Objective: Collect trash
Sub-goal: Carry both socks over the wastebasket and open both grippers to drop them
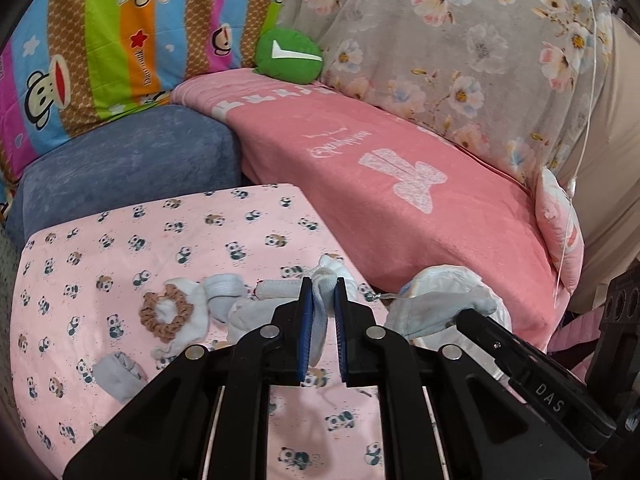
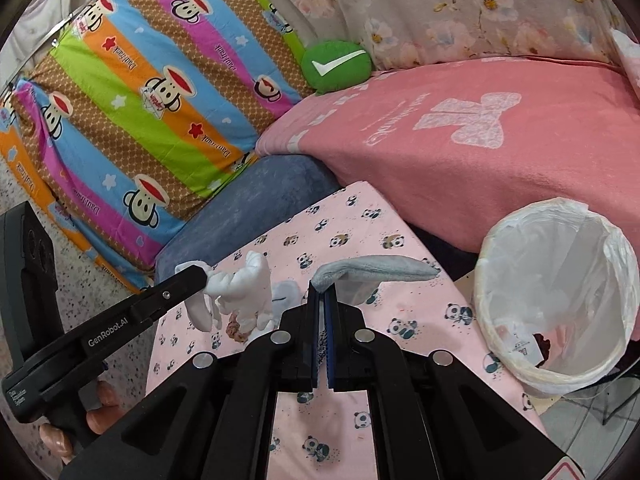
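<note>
My left gripper point(image 1: 323, 285) is shut on a white cloth piece point(image 1: 320, 320) and holds it above the panda-print pink surface point(image 1: 200, 240). In the right wrist view that same gripper point(image 2: 204, 275) comes in from the left with the white cloth point(image 2: 244, 284) hanging from its tip. The right gripper point(image 2: 324, 289) is shut on a flat grey cloth piece point(image 2: 376, 270) that sticks out to the right. In the left wrist view it point(image 1: 464, 314) shows at the right, with the pale grey cloth point(image 1: 440, 300) bunched at its tip.
A bin with a white liner point(image 2: 496, 248) stands right of the panda surface, some scraps inside. A brown scrunchie point(image 1: 166, 316) and more white cloth pieces point(image 1: 120, 376) lie on the surface. Behind are a pink blanket point(image 1: 380, 200), a blue cushion point(image 1: 120, 168) and a striped pillow point(image 2: 140, 100).
</note>
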### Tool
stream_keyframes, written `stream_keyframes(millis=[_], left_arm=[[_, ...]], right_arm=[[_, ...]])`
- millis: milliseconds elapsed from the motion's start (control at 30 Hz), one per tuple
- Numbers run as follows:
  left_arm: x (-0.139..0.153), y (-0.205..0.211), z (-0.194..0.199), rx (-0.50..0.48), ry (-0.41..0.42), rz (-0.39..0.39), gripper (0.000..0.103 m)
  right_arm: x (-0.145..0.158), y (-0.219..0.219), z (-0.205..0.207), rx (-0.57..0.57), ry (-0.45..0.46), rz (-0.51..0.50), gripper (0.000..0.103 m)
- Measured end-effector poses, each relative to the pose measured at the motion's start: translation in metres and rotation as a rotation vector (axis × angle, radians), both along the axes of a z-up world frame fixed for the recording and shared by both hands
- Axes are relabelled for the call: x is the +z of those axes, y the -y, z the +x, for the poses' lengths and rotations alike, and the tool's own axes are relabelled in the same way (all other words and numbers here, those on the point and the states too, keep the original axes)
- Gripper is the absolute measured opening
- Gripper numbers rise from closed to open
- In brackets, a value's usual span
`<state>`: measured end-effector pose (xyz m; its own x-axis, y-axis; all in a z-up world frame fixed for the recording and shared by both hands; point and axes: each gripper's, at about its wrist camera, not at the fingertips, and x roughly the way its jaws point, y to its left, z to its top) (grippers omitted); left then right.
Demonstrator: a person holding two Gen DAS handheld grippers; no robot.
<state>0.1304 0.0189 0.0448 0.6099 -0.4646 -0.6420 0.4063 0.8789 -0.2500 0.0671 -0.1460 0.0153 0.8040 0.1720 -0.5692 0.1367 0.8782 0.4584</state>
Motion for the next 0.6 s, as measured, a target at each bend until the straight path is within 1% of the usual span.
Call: stream_keyframes(millis=[267, 600], left_arm=[[0.01, 0.046, -0.014, -0.075, 0.019, 0.013, 0.01], [0.012, 0.107, -0.031, -0.187, 0.033, 0.045, 0.01]], right_arm=[[0.009, 0.055, -0.031, -0.098, 0.031, 0.028, 0.004], [0.006, 0.113, -0.06, -0.202, 0.04, 0.054, 0.004]])
